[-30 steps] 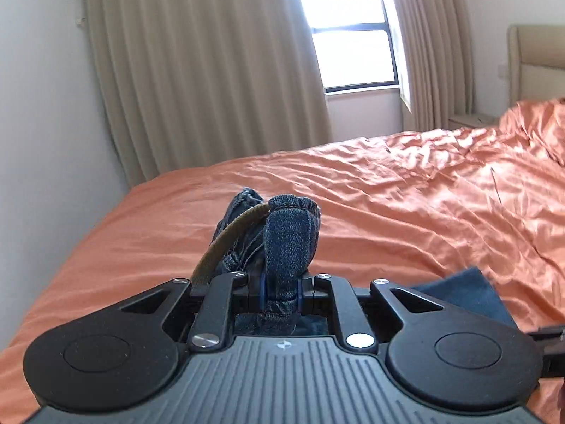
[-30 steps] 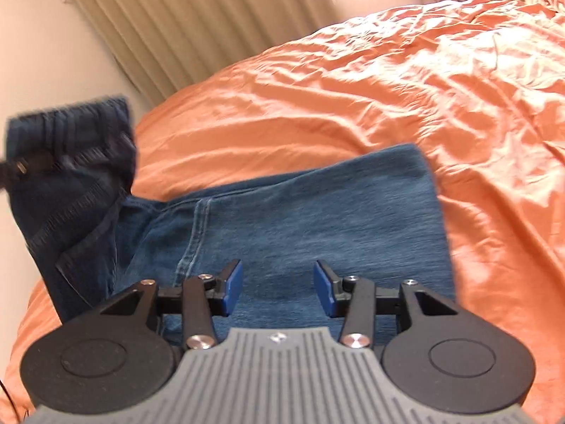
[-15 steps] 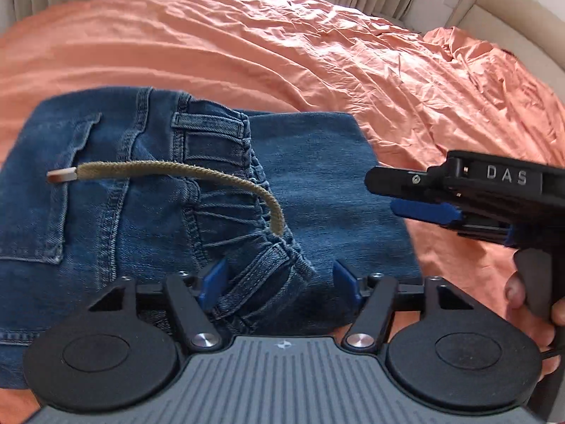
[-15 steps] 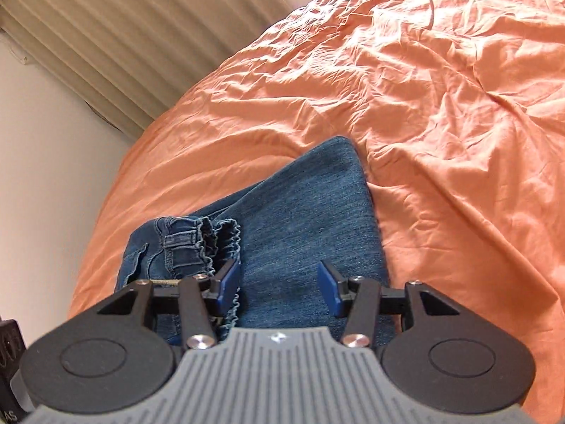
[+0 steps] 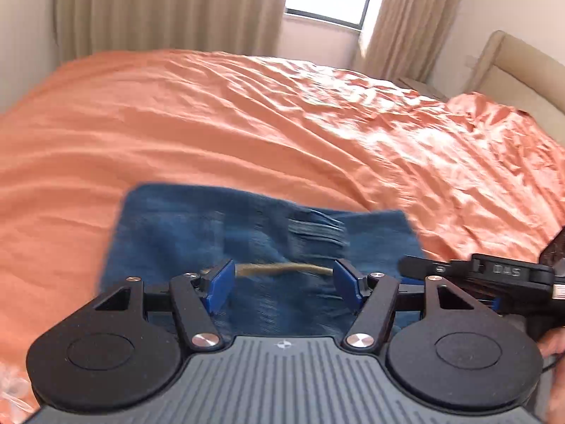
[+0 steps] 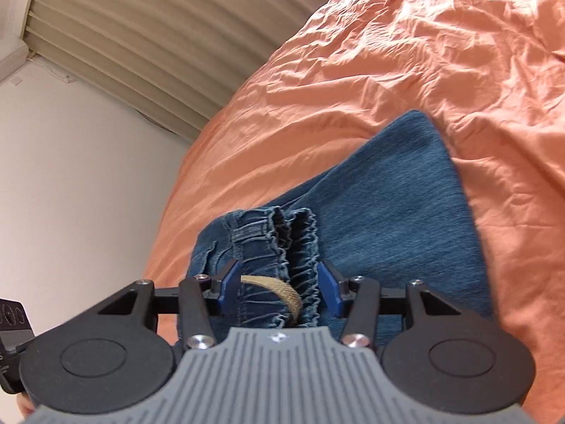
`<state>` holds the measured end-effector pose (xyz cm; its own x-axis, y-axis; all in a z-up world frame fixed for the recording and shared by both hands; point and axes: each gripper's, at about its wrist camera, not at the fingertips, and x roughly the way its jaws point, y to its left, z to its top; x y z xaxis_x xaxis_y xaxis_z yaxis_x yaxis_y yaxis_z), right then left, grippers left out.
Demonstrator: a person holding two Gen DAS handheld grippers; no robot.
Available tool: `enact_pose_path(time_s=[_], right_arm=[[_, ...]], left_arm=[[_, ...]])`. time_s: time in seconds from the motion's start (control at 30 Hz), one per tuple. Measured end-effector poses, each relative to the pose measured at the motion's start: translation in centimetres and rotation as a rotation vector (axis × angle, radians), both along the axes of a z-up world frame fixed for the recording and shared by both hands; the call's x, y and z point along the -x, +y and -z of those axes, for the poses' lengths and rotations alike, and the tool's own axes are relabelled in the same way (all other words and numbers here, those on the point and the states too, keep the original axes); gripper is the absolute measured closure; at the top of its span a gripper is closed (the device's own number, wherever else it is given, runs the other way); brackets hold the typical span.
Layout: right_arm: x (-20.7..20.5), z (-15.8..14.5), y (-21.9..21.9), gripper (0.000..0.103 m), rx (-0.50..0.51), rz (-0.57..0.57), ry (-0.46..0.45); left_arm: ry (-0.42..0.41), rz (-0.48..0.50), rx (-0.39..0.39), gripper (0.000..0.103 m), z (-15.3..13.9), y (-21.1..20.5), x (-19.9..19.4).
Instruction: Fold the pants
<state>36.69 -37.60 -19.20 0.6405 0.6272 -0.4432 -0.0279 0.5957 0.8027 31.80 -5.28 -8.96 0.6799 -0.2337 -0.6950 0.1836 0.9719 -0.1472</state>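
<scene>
Since the left gripper has just been opening, its jaws now stand wide apart with nothing pinched; only the tan drawstring shows between them, lying on the jeans below. Looks like it dropped the waistband there on purpose, to lay that end over the legs. The right gripper is parted too, straddling the gathered waistband without squeezing it, probably to pat or tidy the fold. Jeans lie folded on the orange bedspread, near its closer edge, and look close to finished.
</scene>
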Motion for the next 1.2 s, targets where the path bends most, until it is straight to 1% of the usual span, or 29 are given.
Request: enact_pose_path(time_s=[0.03,0.13,0.23,0.43,0.47,0.5,0.57,0.6,0.63,0.7,0.77,0.8,0.87,1.0,1.1,1.17,1.2], right_arm=[[-0.4,0.2,0.4,0.057,-0.011,-0.002,0.0],[-1.6,0.9,1.6,0.057,-0.032,0.002,0.002],[-2.8,1.3,2.4,0.057,-0.008,0.017,0.015],[-5.1,3.4,2.9,0.057,-0.043,0.045,0.072],[-5.4,3.9,3.0,0.058,-0.051,0.049,0.078],[-5.7,4.4,3.1,0.061,-0.08,0.055,0.084],[-6.3,5.2,3.2,0.062,-0.142,0.059,0.096],[-6.7,5.4,3.4,0.066,-0.159,0.057,0.1],[-7.0,5.6,3.5,0.068,-0.166,0.06,0.102],[-7.2,5.6,3.8,0.082,-0.16,0.059,0.096],[-6.9,4.5,4.0,0.089,-0.128,0.053,0.054],[-6.7,3.5,4.1,0.09,-0.109,0.041,0.027],[-5.9,0.9,4.0,0.091,-0.081,0.02,-0.048],[-4.1,-4.2,3.2,0.092,-0.046,0.0,-0.175],[-2.9,-6.8,0.9,0.092,-0.045,0.047,-0.235],[-2.2,-7.6,-1.0,0.092,-0.036,0.089,-0.252],[-2.2,-7.7,-1.8,0.092,-0.014,0.112,-0.246]], left_arm=[[-0.005,-0.016,-0.006,0.03,0.1,0.8,-0.4],[-0.001,-0.048,0.009,0.031,0.8,3.3,-1.5],[0.002,-0.069,0.029,0.031,1.7,5.4,-2.6],[0.025,-0.115,0.099,0.032,3.3,8.9,-4.4],[0.035,-0.119,0.106,0.032,3.6,9.3,-4.7],[0.04,-0.123,0.111,0.033,3.8,9.7,-4.9],[0.052,-0.126,0.118,0.033,4.1,10.2,-5.0],[0.058,-0.131,0.122,0.033,4.2,10.5,-5.0],[0.063,-0.133,0.127,0.033,4.3,10.7,-5.1],[0.069,-0.139,0.133,0.033,4.2,10.9,-5.0],[0.064,-0.146,0.131,0.034,4.0,11.0,-4.8],[0.059,-0.149,0.129,0.034,3.8,11.1,-4.7],[0.048,-0.152,0.121,0.037,3.5,11.1,-4.3],[0.028,-0.159,0.116,0.039,2.6,10.8,-3.6],[0.015,-0.143,0.102,0.04,2.0,10.1,-3.2],[0.009,-0.13,0.091,0.04,1.7,9.4,-3.0],[0.01,-0.123,0.088,0.04,1.7,9.0,-3.0]])
